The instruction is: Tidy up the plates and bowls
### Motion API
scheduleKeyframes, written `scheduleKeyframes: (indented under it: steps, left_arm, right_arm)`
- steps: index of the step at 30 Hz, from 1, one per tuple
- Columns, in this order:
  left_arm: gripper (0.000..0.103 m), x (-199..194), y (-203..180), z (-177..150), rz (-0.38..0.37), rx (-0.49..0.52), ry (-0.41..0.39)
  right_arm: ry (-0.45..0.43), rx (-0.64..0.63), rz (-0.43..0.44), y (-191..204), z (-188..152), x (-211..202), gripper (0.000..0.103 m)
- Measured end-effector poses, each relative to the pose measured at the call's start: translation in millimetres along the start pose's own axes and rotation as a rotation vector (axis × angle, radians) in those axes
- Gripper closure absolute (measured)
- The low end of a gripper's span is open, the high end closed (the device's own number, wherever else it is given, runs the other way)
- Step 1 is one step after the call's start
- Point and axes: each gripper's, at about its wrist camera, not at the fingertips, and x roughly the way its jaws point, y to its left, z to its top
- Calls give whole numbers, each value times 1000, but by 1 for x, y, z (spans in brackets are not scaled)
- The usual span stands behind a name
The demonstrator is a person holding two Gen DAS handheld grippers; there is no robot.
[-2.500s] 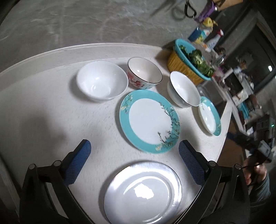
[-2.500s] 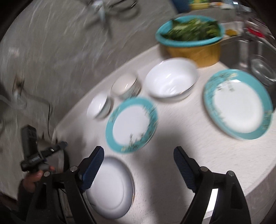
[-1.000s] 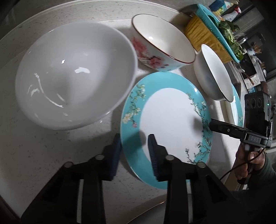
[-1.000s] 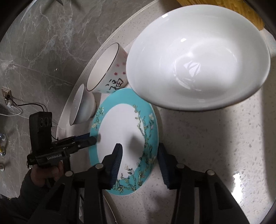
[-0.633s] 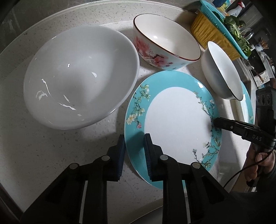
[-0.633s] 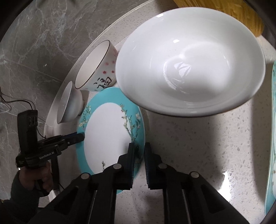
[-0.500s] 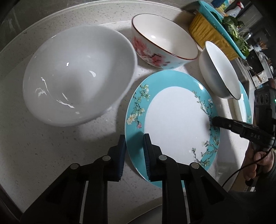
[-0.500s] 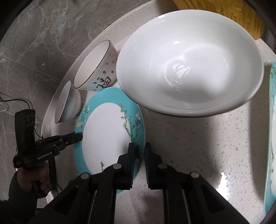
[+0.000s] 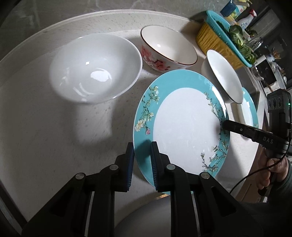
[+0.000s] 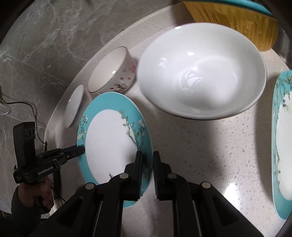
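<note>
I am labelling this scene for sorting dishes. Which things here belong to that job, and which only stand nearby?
Belong to the job:
- teal-rimmed plate, clamped at opposite rims by left gripper and right gripper
- big white bowl
- flowered bowl
- small white bowl
- second teal plate
- plain white plate

Only nearby:
- yellow basket of greens
- bottles behind it

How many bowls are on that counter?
3: a large plain white bowl at the left, a floral cream bowl behind the teal-rimmed plate, and a small white bowl at the right. None seems hidden.
</note>
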Motion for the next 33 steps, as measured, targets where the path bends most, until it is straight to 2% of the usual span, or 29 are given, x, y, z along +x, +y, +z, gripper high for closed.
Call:
scheduleKeyframes:
  steps: [8,13,20,25,33]
  left_arm:
    - [88,-52,-3,-37,-2,-47,-60]
    - [88,-83,2,-85,4,-92,-56]
    - [88,-106,16,-156,12,-166,-38]
    - [88,-112,23,-190,25,-189,-27]
    - [87,-102,27,-230,56,-182,7]
  right_arm:
    - [-18,-62,27,30,-12,-26,90]
    - [3,-105,39,50,-29,-35,90]
    - [68,-158,46,77,-59,-29,90]
    - [121,-183,44,91,-83,-19,90]
    - [177,-194,9,90,-118,-4,90]
